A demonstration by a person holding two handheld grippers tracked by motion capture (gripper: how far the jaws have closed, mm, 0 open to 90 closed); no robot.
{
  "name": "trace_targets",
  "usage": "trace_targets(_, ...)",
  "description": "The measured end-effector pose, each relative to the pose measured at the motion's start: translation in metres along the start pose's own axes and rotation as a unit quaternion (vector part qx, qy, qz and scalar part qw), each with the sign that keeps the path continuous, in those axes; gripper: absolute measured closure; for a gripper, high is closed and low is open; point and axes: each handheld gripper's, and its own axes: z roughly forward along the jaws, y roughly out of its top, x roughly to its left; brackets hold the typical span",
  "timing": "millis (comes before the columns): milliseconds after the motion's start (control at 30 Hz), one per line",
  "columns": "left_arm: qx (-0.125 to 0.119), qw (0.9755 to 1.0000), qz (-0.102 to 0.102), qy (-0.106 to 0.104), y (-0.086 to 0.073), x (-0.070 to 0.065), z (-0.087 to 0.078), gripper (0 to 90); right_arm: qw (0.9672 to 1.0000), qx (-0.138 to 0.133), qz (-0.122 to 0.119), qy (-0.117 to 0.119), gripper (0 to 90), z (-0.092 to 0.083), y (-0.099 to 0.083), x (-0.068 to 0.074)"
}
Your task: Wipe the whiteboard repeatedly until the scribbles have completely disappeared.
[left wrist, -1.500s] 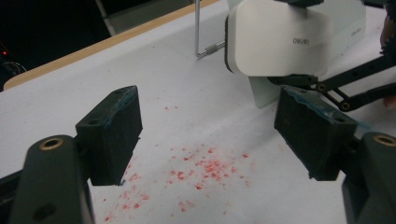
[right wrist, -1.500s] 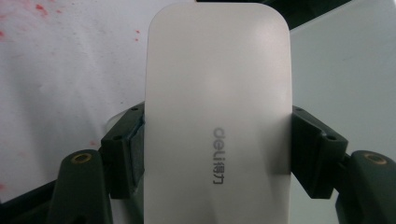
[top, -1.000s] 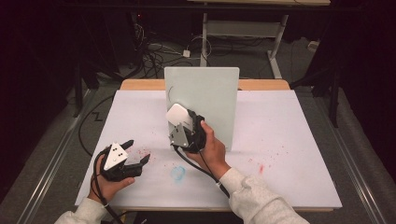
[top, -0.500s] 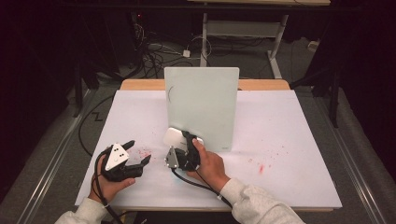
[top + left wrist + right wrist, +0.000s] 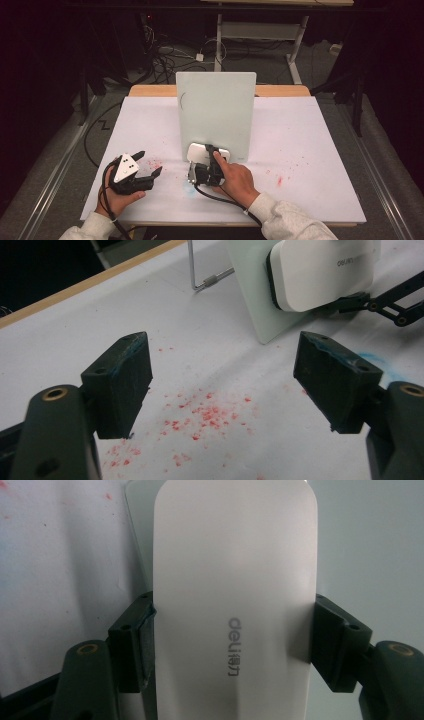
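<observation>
From above, a white eraser (image 5: 207, 153) is pinched by the right gripper (image 5: 206, 172) against the foot of an upright whiteboard (image 5: 216, 112) on a paper-covered table (image 5: 320, 150); dark room behind. From the left gripper (image 5: 220, 385), jaws are spread above red specks (image 5: 200, 415). From the right gripper (image 5: 232, 645), the eraser (image 5: 235, 580) looks rigid, light, smooth; gripped by its long sides.

The eraser (image 5: 235, 605) is white with small grey lettering and a black underside. It sits against a pale mint-green board (image 5: 216, 112) marked by one thin dark arc near its left edge. The table cover (image 5: 320, 150) is white, speckled with red crumbs at near left and right, plus a faint light-blue smudge (image 5: 190, 190). Both grippers' jaws are black.
</observation>
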Motion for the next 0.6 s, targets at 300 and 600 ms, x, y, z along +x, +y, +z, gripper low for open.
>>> trace_targets(300,0.002,1.0,0.001,-0.002,0.001,-0.001,0.002,22.7,0.9999,-0.009,-0.001,-0.008,31.0,0.003,0.011,0.007)
trace_targets(600,-0.029,0.9991,-0.029,0.012,0.0,0.01,-0.008,22.5,0.9997,-0.016,-0.011,-0.017,31.0,0.011,0.04,0.019)
